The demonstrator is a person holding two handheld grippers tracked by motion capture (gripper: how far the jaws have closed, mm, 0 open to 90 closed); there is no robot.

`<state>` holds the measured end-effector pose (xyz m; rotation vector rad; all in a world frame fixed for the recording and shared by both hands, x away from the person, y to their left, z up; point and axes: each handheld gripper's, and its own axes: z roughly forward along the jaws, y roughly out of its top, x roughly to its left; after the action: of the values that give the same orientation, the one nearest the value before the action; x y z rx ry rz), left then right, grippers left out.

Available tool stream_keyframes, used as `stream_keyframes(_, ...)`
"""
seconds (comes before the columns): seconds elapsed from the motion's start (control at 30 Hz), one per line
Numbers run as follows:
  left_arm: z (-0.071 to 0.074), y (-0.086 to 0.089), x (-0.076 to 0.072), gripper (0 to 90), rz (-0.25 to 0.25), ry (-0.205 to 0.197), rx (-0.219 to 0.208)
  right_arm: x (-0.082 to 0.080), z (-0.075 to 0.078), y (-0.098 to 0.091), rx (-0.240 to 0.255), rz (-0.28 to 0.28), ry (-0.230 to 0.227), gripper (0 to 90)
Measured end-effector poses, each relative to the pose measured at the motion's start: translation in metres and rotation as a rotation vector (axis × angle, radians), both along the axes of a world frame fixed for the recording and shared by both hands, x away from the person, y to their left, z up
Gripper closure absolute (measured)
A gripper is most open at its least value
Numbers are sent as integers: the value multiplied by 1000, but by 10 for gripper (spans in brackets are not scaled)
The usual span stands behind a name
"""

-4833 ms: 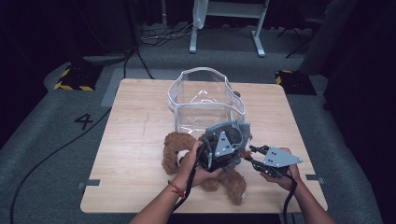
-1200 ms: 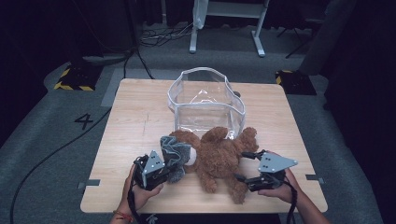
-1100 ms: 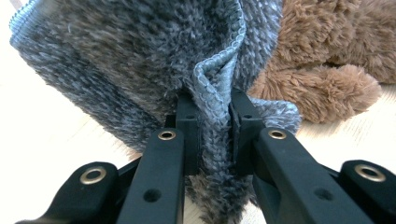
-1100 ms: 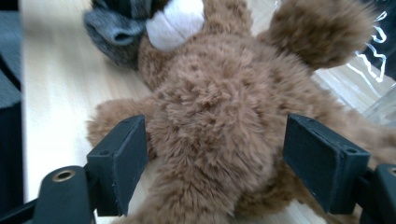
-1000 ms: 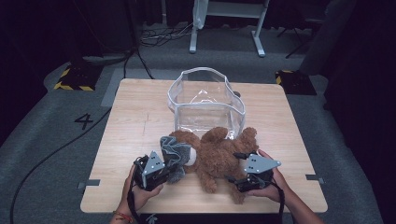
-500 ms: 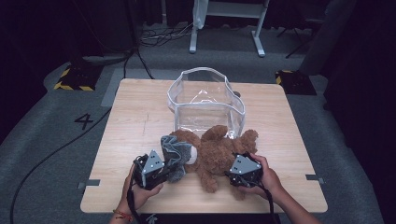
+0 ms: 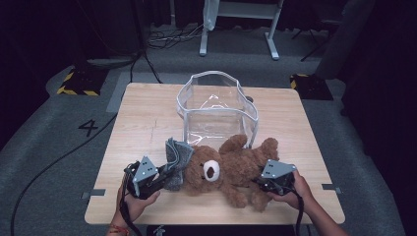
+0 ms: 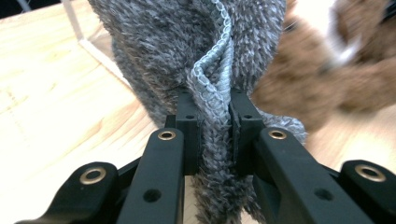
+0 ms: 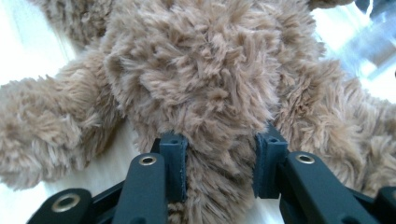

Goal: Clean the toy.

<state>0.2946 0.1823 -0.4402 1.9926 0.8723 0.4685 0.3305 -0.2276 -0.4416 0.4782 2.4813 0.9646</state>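
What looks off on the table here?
Nothing damaged or spilled. The bear lies sprawled on its back against the clear bin, not inside, and the grey cloth by its head is bunched up.

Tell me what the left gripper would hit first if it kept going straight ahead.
Probably the teddy bear: the left gripper is shut on the grey cloth and points toward the bear's head just beyond.

**Three views, one shared bear**

The high view looks forward and down on the whole desk (image 7: 147, 113) from above. Each gripper view sits very close, looking along its own jaws. All three share the brown teddy bear (image 7: 231, 167), at centre-bottom in the high view.
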Motion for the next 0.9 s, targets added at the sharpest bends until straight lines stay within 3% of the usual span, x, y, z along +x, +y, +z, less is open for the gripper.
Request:
stream_keyframes(0.1,-8,-6,5,775,-11,35,27,0,1,-14,11,7,18,554)
stream_keyframes(0.27,-19,-28,13,775,-59,73,84,-1,3,-17,55,0,22,323)
stream_keyframes(0.37,-21,-34,15,775,-78,81,77,-5,11,-16,80,-4,-29,241)
stream_keyframes(0.47,-22,-34,16,775,-90,92,47,-12,25,-10,89,35,-74,224)
stream_keyframes(0.57,-22,-35,14,775,-92,91,44,-17,34,5,86,86,-90,220)
stream_keyframes(0.7,-22,-36,13,775,-101,84,41,-16,33,33,39,148,-88,220)
stream_keyframes(0.83,-22,-39,12,775,-108,91,23,-13,30,53,-7,179,-77,222)
stream_keyframes(0.9,-22,-39,12,775,-114,82,36,-11,28,64,-39,191,-88,218)
